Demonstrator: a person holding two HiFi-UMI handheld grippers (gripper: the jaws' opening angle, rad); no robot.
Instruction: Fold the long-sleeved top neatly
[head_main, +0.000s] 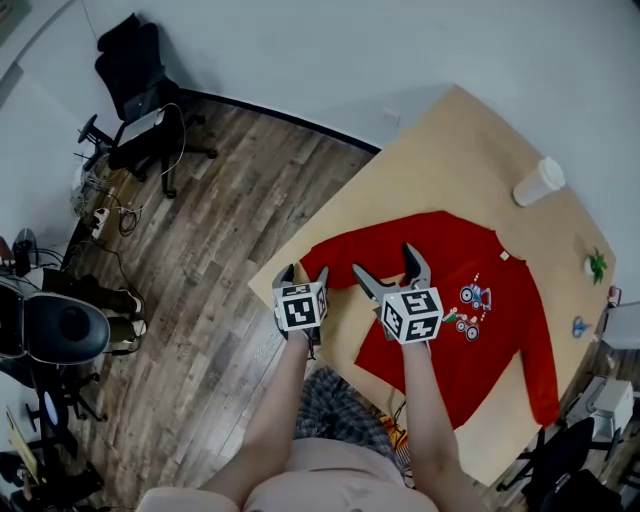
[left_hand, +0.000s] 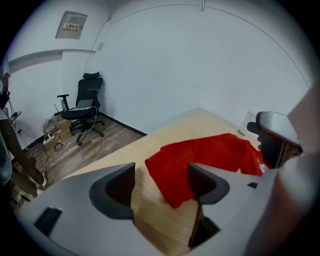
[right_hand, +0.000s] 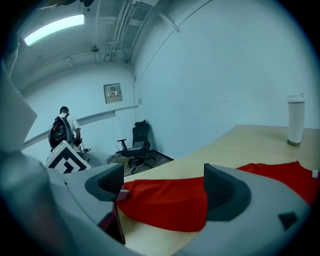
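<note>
Pale walls and a dark wood-plank floor (head_main: 230, 200) surround my smooth tan worktop (head_main: 450, 150). The soft red long-sleeved top (head_main: 450, 260) lies flat on it, print up, with one sleeve reaching toward me. My left tool (head_main: 302, 272) and right tool (head_main: 385, 262) hover over that sleeve, jaws apart, gripping nothing. A white cylindrical cup (head_main: 539, 181) stands beyond the top.

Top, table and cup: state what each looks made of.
Top: soft knit fabric, probably cotton, matte red; it lies limp with slight wrinkles and carries a printed picture. Table: wood or wood-look laminate, pale and smooth; faint grain lines in the left gripper view. Cup: white, matte, likely paper or plastic; too small to tell.
</note>
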